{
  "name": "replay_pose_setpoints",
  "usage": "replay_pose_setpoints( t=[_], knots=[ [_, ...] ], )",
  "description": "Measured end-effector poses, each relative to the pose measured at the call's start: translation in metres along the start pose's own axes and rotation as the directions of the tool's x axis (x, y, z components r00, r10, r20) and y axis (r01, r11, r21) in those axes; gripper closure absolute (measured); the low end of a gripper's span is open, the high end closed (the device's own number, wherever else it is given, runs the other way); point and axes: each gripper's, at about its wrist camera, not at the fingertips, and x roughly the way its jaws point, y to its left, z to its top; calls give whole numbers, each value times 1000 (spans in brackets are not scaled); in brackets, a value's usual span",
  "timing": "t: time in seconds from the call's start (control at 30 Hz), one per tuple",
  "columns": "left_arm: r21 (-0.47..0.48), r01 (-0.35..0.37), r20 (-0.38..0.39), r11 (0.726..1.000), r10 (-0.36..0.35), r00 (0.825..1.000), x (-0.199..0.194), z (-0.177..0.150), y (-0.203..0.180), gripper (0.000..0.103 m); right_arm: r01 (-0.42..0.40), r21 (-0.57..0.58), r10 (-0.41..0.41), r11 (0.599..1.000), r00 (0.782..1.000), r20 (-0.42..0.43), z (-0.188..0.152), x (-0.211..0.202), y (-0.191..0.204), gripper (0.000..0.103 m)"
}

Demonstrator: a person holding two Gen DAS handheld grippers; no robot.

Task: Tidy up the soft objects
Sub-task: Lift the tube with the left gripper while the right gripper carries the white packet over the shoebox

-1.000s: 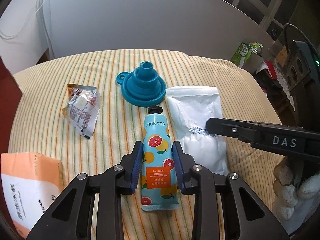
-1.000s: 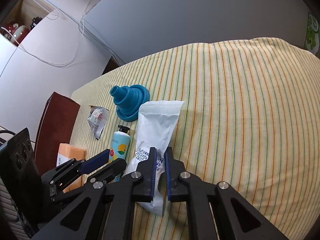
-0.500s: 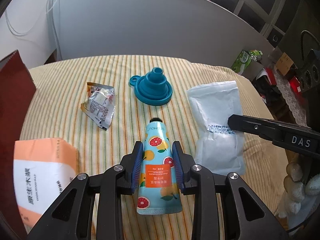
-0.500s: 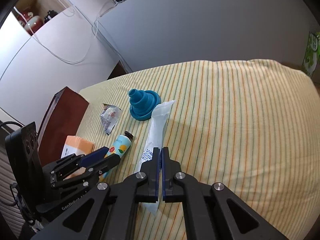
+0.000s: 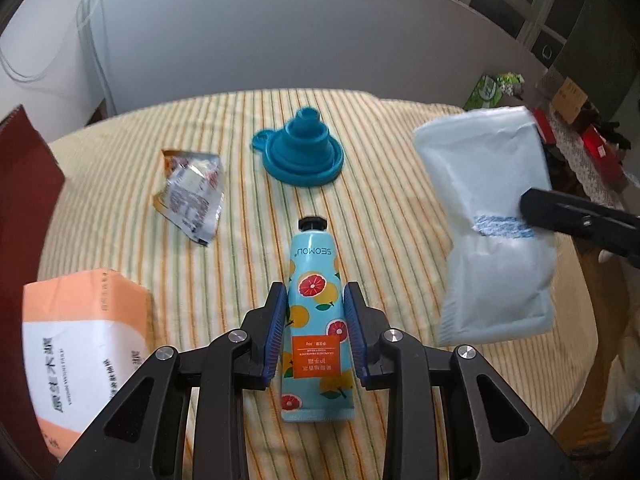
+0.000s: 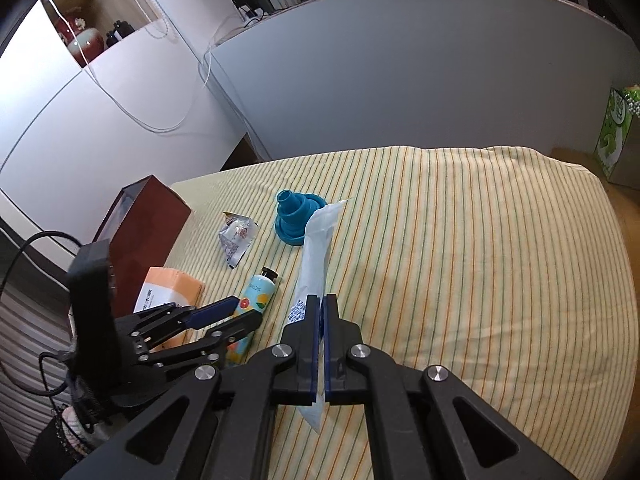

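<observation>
A white soft pouch (image 5: 492, 220) hangs clear of the striped cloth, pinched near its printed band by my right gripper (image 6: 322, 300), which is shut on it. In the right wrist view the pouch (image 6: 318, 248) shows edge-on between the blue pads. One black finger (image 5: 560, 212) of that gripper reaches in from the right in the left wrist view. My left gripper (image 5: 315, 294) is shut on a light-blue hand cream tube (image 5: 316, 256) with fruit print, its black cap pointing away. From the right wrist view the same gripper (image 6: 240, 314) and tube (image 6: 262, 292) sit at lower left.
A blue collapsible funnel (image 5: 302, 152) stands beyond the tube. A crumpled foil wrapper (image 5: 192, 196) lies to its left. An orange tissue pack (image 5: 80, 340) and a dark red box (image 5: 24, 200) are at the left edge. The striped cloth (image 6: 480, 260) stretches right.
The right gripper's pads closed on the white pouch and raised it off the cloth. The left gripper kept its hold on the tube, whose cap now sits farther from the funnel.
</observation>
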Motion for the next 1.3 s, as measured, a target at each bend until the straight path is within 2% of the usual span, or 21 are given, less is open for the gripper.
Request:
replay_pose_setpoints(
  t=[0.2, 0.37, 0.63, 0.87, 0.97, 1.13, 1.3],
  knots=[
    [24, -17, -25, 1000, 17, 1000, 9, 8, -5, 74, -8, 14, 8, 1000, 1000, 2, -1, -1, -2, 102],
    [43, -42, -13, 998, 43, 999, 15, 12, -11, 75, -12, 23, 12, 1000, 1000, -1, -1, -1, -5, 102],
    [-25, -19, 14, 1000, 19, 1000, 7, 11, -1, 76, -5, 31, 4, 999, 1000, 11, -2, -8, -7, 102],
    [-43, -10, 86, 999, 13, 996, -33, 10, 15, 76, -14, 6, 14, 1000, 999, 36, 2, -20, 6, 102],
    [-55, 0, 116, 998, 6, 993, -56, 11, 26, 76, -43, 6, 43, 999, 998, 49, 8, -26, 17, 102],
    [-81, -1, 185, 997, 16, 983, -107, 9, 50, 76, -84, -59, 88, 995, 993, 78, 24, -36, 57, 102],
    [-89, -56, 241, 994, 76, 967, -149, 3, 73, 76, -136, -127, 148, 982, 985, 91, 42, -35, 105, 102]
  ],
)
